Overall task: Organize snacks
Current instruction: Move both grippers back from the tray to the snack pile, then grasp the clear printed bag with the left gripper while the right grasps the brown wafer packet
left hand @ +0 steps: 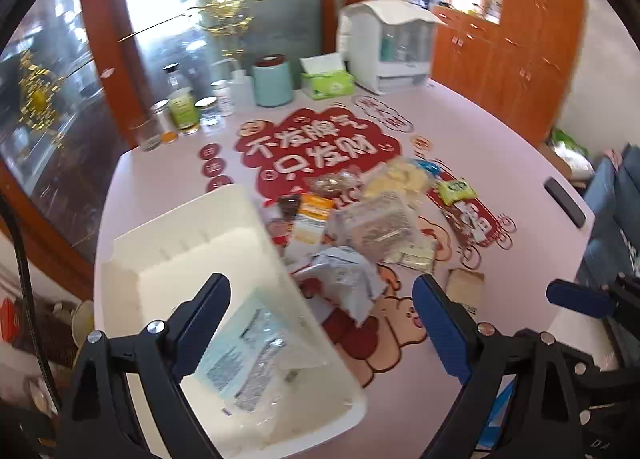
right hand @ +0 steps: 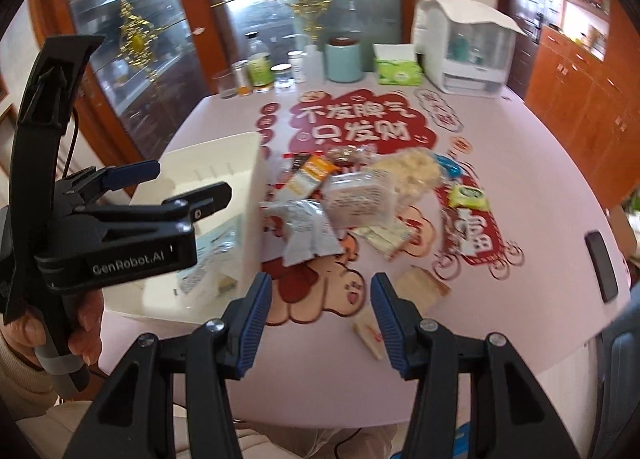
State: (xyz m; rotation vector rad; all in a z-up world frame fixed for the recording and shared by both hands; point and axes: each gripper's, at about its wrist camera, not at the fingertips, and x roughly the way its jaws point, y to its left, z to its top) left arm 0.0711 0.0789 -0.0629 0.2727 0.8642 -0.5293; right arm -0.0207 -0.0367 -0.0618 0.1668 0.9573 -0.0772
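Note:
A white plastic bin [left hand: 192,235] [right hand: 208,163] stands at the table's left. A pale blue snack packet [left hand: 248,363] [right hand: 212,255] lies inside it. My left gripper [left hand: 320,299] [right hand: 188,183] is open and empty, hovering over the bin's near end. A pile of snack packets lies right of the bin: a silver packet [left hand: 344,283] [right hand: 304,231], a clear wrapped block [left hand: 380,223] [right hand: 360,195], an orange packet [left hand: 312,219] [right hand: 312,175], a bag of pale chips [right hand: 412,171] and a green packet [left hand: 456,189] [right hand: 468,195]. My right gripper [right hand: 320,307] is open and empty above the table's front.
Bottles and jars [right hand: 260,67], a teal canister [right hand: 344,55], a green tissue box [right hand: 398,67] and a white appliance [right hand: 464,47] line the far edge. A dark phone [right hand: 602,263] lies at the right edge. Small tan packets [right hand: 424,283] lie near the right gripper.

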